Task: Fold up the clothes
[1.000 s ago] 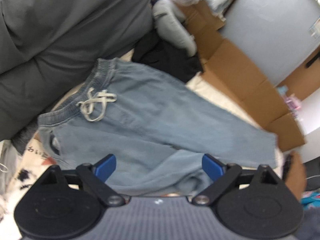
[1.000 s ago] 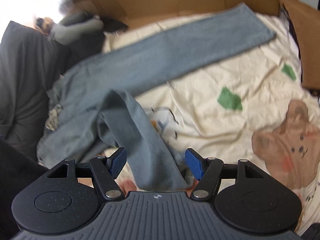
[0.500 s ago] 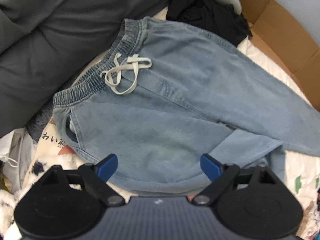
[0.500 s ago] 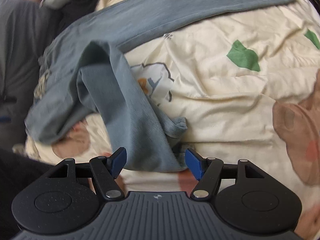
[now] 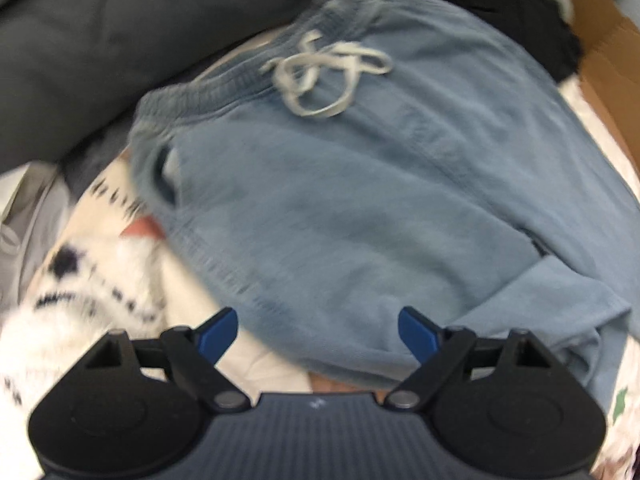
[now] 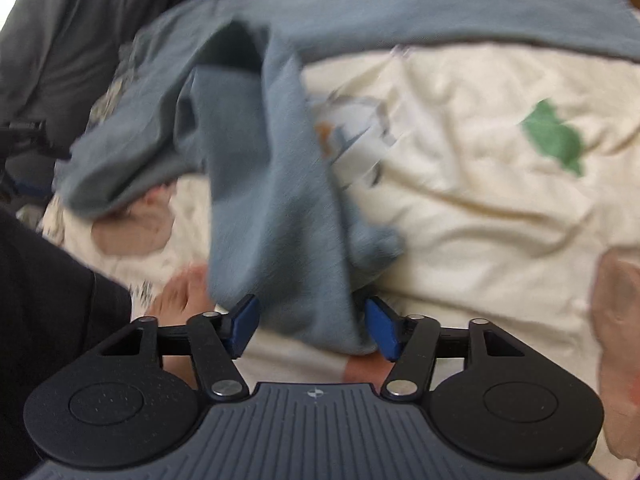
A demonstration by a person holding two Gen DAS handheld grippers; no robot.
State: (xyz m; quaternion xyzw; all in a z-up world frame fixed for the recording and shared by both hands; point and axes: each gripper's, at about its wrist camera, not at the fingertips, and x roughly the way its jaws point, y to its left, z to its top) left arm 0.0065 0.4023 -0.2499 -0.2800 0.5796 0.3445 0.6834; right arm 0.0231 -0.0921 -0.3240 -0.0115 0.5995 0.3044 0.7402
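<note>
Broadly, the cream printed bedspread [image 6: 500, 216] was the biggest thing under my rig, and I placed everything else against it. Along its far side sat a dark grey cushion [image 5: 100, 52], with black cloth [image 5: 512, 12] and brown cardboard [image 5: 604, 60] off toward its far right corner. The blue drawstring trousers [image 5: 360, 184] lay spread on the bedspread, waistband toward the grey cushion; one leg [image 6: 440, 12] ran straight along the bedspread's far edge, while the other leg [image 6: 276, 216] was doubled back in a rumpled strip toward my right tool. A green patch [image 6: 554, 140] and brown bear shapes were printed on the bedspread beside that leg. My left gripper [image 5: 318, 330] hung over the near hem of the trousers' seat, its blue pads spread wide with nothing between them that they pressed. My right gripper [image 6: 312, 326] stood released too, its pads either side of the folded-back leg's end without clamping it. The white drawstring bow [image 5: 328, 72] lay on the waistband. Both views were motion-blurred.
</note>
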